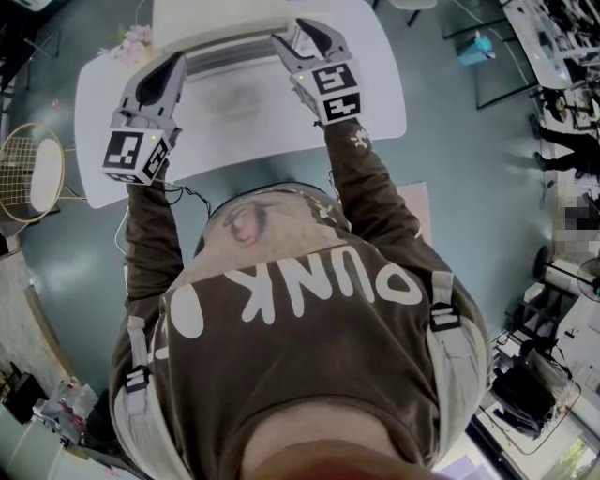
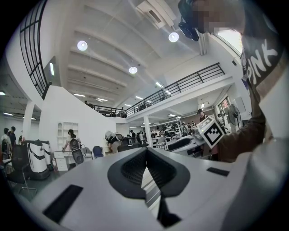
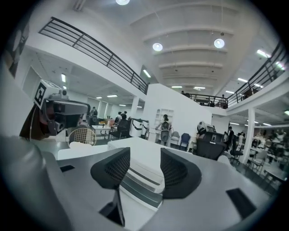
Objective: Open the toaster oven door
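Observation:
The white toaster oven (image 1: pixel 225 21) stands at the far edge of the white table (image 1: pixel 380 94), its grey front band facing me. My right gripper (image 1: pixel 298 34) is at the oven's right front corner with its jaws open. In the right gripper view the right gripper (image 3: pixel 145 155) has a wide gap between its pads, and the oven (image 3: pixel 143 178) shows through it without touching either pad. My left gripper (image 1: pixel 176 62) is at the oven's left front, and in its own view the left gripper (image 2: pixel 146 151) has its pads pressed together with nothing held.
A gold wire chair (image 1: pixel 33 173) stands left of the table, and pink flowers (image 1: pixel 136 42) sit at its far left corner. My torso fills the lower head view. Desks and equipment line the right side of the hall.

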{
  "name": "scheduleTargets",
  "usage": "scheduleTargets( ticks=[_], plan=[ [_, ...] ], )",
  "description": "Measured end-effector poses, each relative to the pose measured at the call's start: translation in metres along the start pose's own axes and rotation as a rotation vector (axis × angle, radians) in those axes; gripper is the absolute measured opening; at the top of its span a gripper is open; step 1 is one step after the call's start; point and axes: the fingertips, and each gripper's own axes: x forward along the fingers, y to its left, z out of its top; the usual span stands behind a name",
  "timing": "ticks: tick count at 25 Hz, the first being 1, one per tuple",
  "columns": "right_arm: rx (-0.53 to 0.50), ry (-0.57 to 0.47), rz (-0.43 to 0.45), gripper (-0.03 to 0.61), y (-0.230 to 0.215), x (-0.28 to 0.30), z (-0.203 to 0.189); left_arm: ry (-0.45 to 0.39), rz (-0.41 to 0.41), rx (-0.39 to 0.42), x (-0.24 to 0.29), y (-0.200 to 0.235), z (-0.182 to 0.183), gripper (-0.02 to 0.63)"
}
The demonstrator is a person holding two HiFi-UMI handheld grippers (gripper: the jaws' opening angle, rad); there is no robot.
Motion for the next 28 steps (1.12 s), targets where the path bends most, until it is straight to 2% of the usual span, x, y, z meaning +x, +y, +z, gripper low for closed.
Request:
scheduleTargets(
  ticks=[3,7,15,20,25,28],
  plan=[
    [0.081,0.078,-0.054,0.245,-0.021,0.017,-0.028,0.001,-0.002,-0.003,0.001,0.000,-0.001,0.003],
    [0.182,0.149,-0.101,0.247,-0.041,0.044,-0.054,0.005,-0.003,-0.008,0.001,0.005,-0.004,0.003],
    [0.270,0.329,-0.186,0.218,-0.063,0.085,-0.111,0.017,0.002,-0.027,-0.003,0.017,-0.011,0.003],
    [0.333,0.383,-0.202,0.187,-0.064,0.090,-0.121,0.020,0.013,-0.029,-0.007,0.024,-0.015,0.003],
    [0.370,0.408,-0.214,0.104,-0.064,0.097,-0.124,0.020,0.019,-0.037,-0.011,0.027,-0.016,0.003],
    [0.374,0.413,-0.222,0.102,-0.064,0.096,-0.125,0.017,0.024,-0.035,-0.013,0.028,-0.016,0.003]
  ],
)
